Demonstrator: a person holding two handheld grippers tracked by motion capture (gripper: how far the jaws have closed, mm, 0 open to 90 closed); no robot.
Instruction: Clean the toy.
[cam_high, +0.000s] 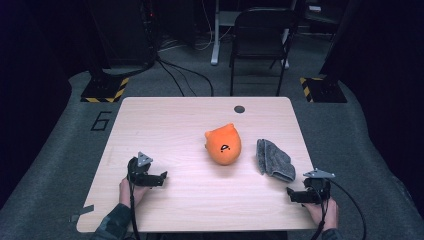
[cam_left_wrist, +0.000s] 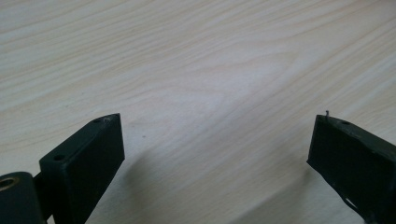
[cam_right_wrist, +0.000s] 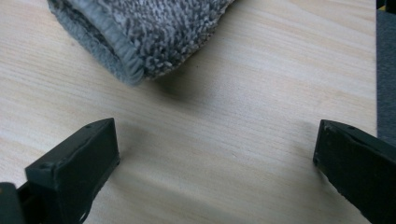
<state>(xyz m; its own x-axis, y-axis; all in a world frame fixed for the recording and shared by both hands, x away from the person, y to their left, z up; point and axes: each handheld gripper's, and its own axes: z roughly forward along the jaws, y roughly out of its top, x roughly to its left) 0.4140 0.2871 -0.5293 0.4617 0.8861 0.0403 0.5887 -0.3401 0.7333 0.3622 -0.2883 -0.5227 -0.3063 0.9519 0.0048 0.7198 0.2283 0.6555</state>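
An orange round plush toy (cam_high: 223, 144) with a small black face mark lies near the middle of the light wooden table (cam_high: 165, 120). To its right lies a folded grey cloth (cam_high: 273, 159), whose fuzzy edge (cam_right_wrist: 140, 32) sits just beyond my right gripper. My left gripper (cam_high: 161, 179) rests low at the table's front left, open, with bare wood between its jaws (cam_left_wrist: 217, 135). My right gripper (cam_high: 295, 195) is at the front right corner, open and empty (cam_right_wrist: 217, 140), a short way in front of the cloth.
A small dark round grommet (cam_high: 239, 109) sits near the table's far edge. Beyond the table stand a black chair (cam_high: 260, 40), a desk leg and floor cables. The table's right edge (cam_right_wrist: 376, 93) runs close beside my right gripper.
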